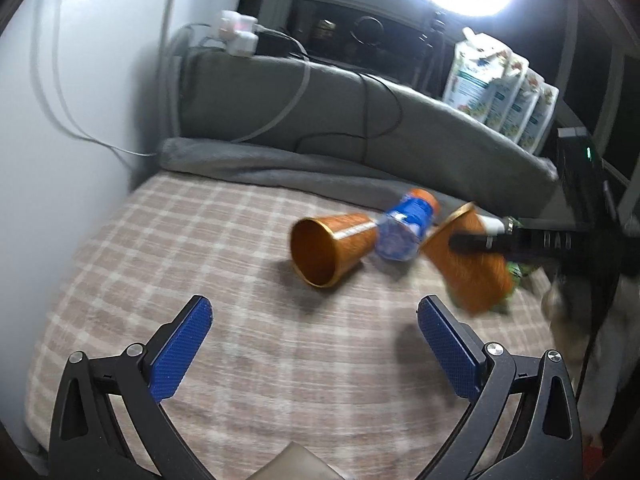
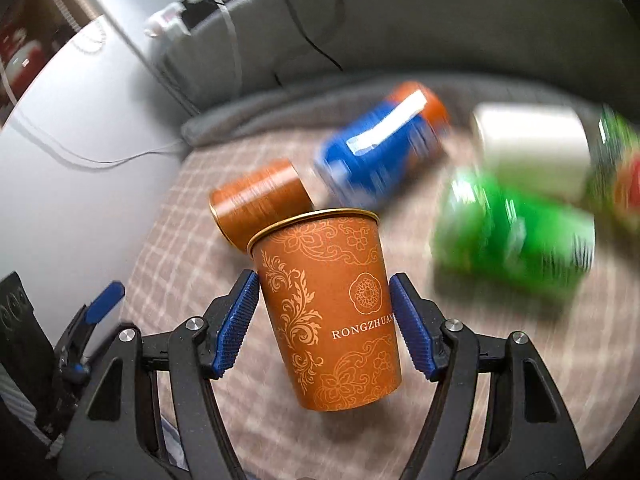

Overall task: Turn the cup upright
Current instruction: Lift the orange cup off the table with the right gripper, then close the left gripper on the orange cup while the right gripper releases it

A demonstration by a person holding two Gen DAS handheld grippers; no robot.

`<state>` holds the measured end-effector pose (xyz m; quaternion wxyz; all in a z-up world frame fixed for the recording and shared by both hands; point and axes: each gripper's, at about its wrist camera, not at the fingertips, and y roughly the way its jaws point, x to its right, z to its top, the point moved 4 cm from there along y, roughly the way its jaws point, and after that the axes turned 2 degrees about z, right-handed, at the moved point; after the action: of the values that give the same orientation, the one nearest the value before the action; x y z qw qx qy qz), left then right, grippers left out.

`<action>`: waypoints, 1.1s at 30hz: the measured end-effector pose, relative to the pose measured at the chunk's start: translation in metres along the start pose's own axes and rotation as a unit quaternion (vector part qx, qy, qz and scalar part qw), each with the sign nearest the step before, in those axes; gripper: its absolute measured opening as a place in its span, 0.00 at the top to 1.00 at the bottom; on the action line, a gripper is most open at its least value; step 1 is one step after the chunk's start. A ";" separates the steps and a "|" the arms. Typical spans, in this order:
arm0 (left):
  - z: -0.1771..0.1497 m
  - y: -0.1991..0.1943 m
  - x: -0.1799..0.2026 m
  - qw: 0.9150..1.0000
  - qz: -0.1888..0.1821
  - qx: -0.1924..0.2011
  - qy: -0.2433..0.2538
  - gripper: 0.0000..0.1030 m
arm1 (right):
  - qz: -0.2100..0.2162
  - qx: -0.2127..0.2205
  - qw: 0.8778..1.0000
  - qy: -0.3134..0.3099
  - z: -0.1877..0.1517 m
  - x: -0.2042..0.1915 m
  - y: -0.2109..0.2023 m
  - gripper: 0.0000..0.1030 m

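Note:
My right gripper (image 2: 322,302) is shut on an orange paper cup (image 2: 332,304) with a gold pattern. It holds the cup off the checked bed cover, rim up and slightly tilted. In the left wrist view the same cup (image 1: 476,276) hangs tilted in the right gripper's fingers (image 1: 472,242). A second orange cup (image 1: 328,250) lies on its side on the cover with its mouth toward me; it also shows in the right wrist view (image 2: 260,196). My left gripper (image 1: 314,328) is open and empty, short of the lying cup.
A blue plastic bottle with an orange cap (image 1: 406,226) lies between the two cups. A green bottle (image 2: 516,232) and a white roll (image 2: 532,148) lie right. A grey blanket and headboard (image 1: 320,96) with cables stand behind; a wall (image 1: 60,140) is left.

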<state>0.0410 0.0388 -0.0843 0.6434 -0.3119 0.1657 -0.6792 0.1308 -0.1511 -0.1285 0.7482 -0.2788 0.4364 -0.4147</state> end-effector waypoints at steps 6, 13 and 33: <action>-0.006 0.014 0.015 0.998 -0.045 -0.043 0.002 0.01 | 0.007 -0.010 0.997 0.076 -0.032 0.027 0.005 0.32; -0.015 0.027 0.026 0.991 -0.092 -0.096 -0.023 0.01 | 0.023 -0.012 0.993 0.111 -0.042 0.036 0.010 0.29; -0.024 0.068 0.084 0.964 -0.176 -0.185 -0.073 0.10 | -0.054 0.121 0.990 0.038 -0.073 0.067 -0.110 0.23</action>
<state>0.0804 -0.0552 -0.1273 0.4551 -0.4983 0.1833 -0.7148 0.0433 -0.2679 -0.1042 0.7357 -0.1936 0.3953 -0.5148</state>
